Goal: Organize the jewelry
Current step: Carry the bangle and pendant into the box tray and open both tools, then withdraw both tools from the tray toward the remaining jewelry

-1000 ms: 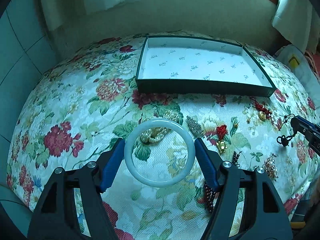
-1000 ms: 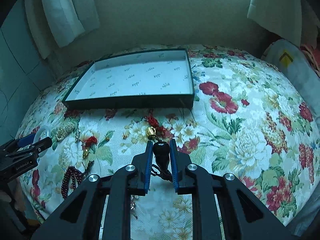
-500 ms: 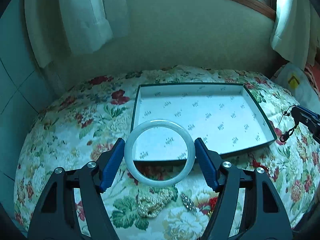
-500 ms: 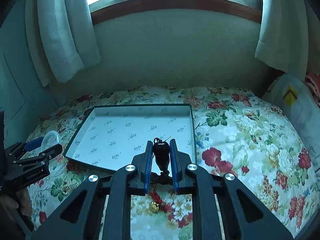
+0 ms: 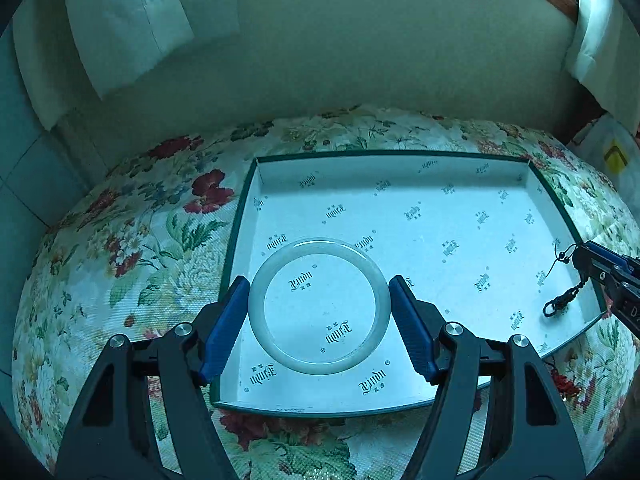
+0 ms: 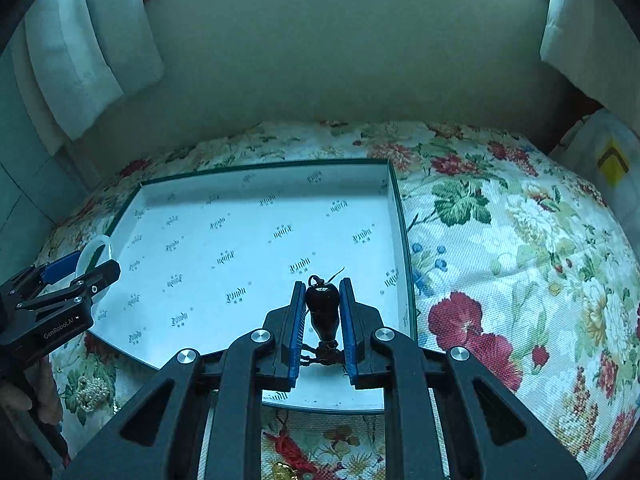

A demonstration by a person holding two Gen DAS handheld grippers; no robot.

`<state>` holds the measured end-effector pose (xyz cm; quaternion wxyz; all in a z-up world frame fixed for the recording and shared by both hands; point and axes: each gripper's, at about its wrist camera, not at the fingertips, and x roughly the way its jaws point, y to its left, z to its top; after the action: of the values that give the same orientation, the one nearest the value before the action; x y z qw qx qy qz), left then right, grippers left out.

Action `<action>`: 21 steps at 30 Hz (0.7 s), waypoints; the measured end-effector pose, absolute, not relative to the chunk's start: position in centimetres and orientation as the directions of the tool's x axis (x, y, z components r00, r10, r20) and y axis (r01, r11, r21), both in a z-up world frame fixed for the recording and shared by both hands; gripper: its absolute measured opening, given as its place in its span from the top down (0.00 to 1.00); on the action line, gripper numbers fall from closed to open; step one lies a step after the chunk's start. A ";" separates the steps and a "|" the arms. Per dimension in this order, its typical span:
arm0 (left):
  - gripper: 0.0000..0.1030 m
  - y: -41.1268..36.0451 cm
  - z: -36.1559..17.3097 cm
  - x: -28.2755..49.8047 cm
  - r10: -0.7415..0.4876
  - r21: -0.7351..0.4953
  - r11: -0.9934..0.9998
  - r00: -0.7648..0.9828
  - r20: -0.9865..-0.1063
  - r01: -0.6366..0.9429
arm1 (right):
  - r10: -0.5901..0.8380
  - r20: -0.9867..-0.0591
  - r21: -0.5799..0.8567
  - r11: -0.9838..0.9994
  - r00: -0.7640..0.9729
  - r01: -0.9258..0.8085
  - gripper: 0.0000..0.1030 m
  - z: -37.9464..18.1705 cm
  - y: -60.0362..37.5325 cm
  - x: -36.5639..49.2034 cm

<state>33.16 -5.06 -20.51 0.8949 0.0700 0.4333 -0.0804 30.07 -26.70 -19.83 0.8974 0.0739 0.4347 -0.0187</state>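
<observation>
My left gripper point(image 5: 319, 308) is shut on a pale jade bangle point(image 5: 280, 264), held level above the near left part of the shallow dark-rimmed box point(image 5: 236, 224) with a white printed lining. My right gripper point(image 6: 323, 312) is shut on a dark pendant point(image 6: 322, 304) with a cord, above the box's near right corner point(image 6: 400, 216). In the left wrist view the right gripper point(image 5: 600, 268) enters from the right with the cord point(image 5: 560, 304) hanging over the box. In the right wrist view the left gripper point(image 6: 76, 276) and the bangle point(image 6: 90, 254) are at the left.
The box lies on a flowered cloth point(image 6: 500, 240). A pearl piece point(image 6: 92, 392) and a red tassel with a gold charm point(image 6: 288, 460) lie on the cloth in front of the box. A wall and curtains point(image 5: 120, 28) stand behind.
Both grippers have moved forward from the jewelry pile to above the box, each keeping its piece. The views have tilted back down onto the box.
</observation>
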 end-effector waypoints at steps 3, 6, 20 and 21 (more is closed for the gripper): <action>0.31 -5.2 -22.2 33.9 -0.074 0.056 0.978 0.584 -0.808 0.201 | 0.029 -0.805 0.112 0.988 0.593 0.103 0.83 -21.5 -26.8 30.7; 0.31 -5.4 -23.2 34.4 -0.066 0.063 0.977 0.570 -0.819 0.204 | 0.030 -0.819 0.110 0.988 0.573 0.106 0.83 -22.6 -26.9 31.1; 0.21 -5.2 -23.4 34.3 -0.059 0.068 0.978 0.573 -0.817 0.198 | 0.036 -0.804 0.125 0.986 0.593 0.109 0.52 -22.2 -27.0 31.2; 0.20 -5.1 -23.0 34.0 -0.062 0.064 0.978 0.575 -0.816 0.196 | 0.036 -0.800 0.127 0.986 0.599 0.110 0.51 -21.8 -27.0 31.0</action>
<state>34.03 -5.08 -23.04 0.8844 0.0738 0.4549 -0.0730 31.00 -26.99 -21.76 0.8905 0.0819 0.4472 -0.0207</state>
